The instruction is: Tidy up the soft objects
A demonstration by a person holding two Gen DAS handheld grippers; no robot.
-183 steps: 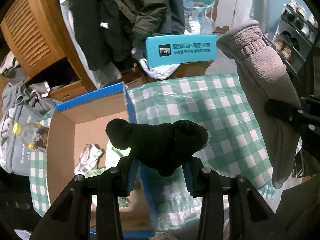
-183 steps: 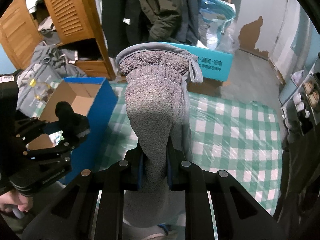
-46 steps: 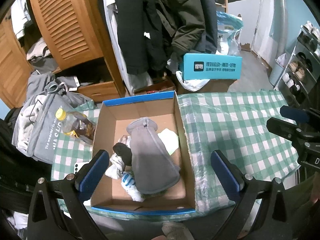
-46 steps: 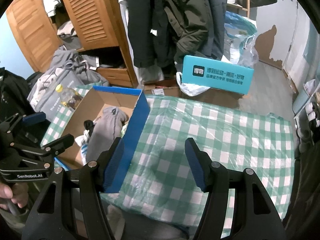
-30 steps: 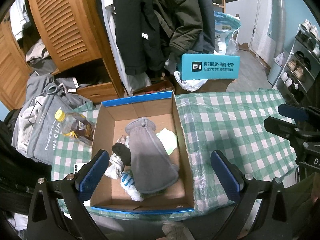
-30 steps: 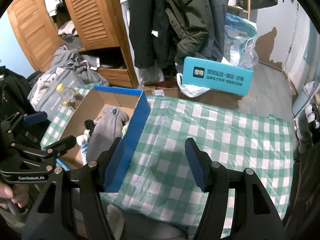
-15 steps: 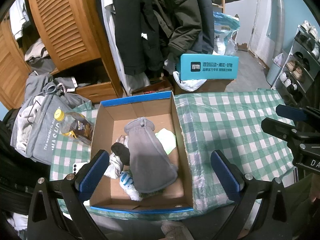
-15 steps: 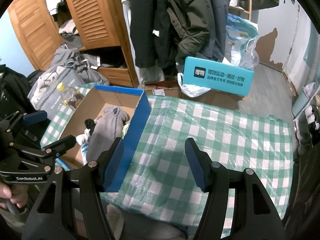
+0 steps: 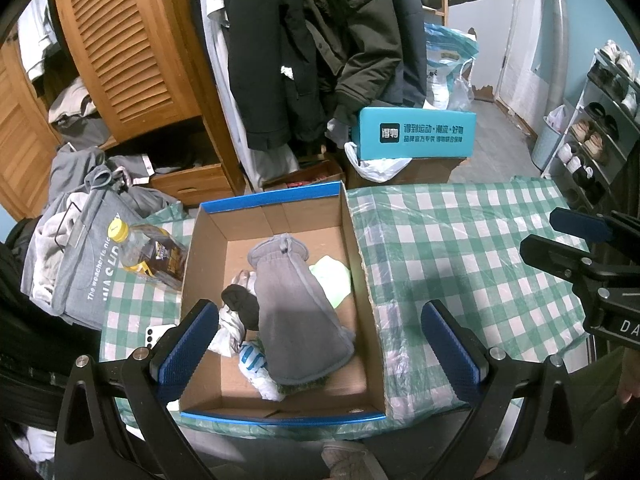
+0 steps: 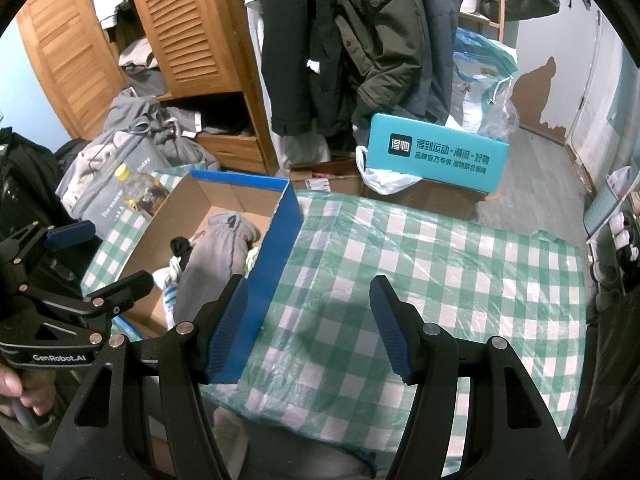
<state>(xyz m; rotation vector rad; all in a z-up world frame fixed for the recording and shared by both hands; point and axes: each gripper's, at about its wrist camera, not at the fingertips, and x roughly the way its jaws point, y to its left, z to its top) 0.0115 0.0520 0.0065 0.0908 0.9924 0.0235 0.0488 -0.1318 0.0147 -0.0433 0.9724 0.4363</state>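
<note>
A blue-edged cardboard box (image 9: 362,264) (image 10: 280,240) stands on the green checked table (image 9: 460,248) (image 10: 420,264). Inside lie a grey fleece glove (image 9: 296,308) (image 10: 216,260), a black sock (image 9: 242,304) (image 10: 180,246), a pale green cloth (image 9: 332,276) and white pieces (image 9: 230,328). My left gripper (image 9: 320,324) hangs above the box, jaws wide open and empty. My right gripper (image 10: 308,304) is open and empty over the tablecloth, just right of the box wall. Each gripper shows at the edge of the other's view.
A bottle with a yellow cap (image 9: 148,252) lies left of the box beside a grey bag (image 9: 80,264) and a white phone (image 9: 154,334). Behind the table stand a teal carton (image 9: 416,134), hanging coats (image 9: 320,40) and a wooden wardrobe (image 9: 132,48). A shoe rack (image 9: 600,120) stands right.
Six seconds ago my left gripper held the black sock and my right held the grey glove; both now lie in the box. Over the last second neither gripper has moved.
</note>
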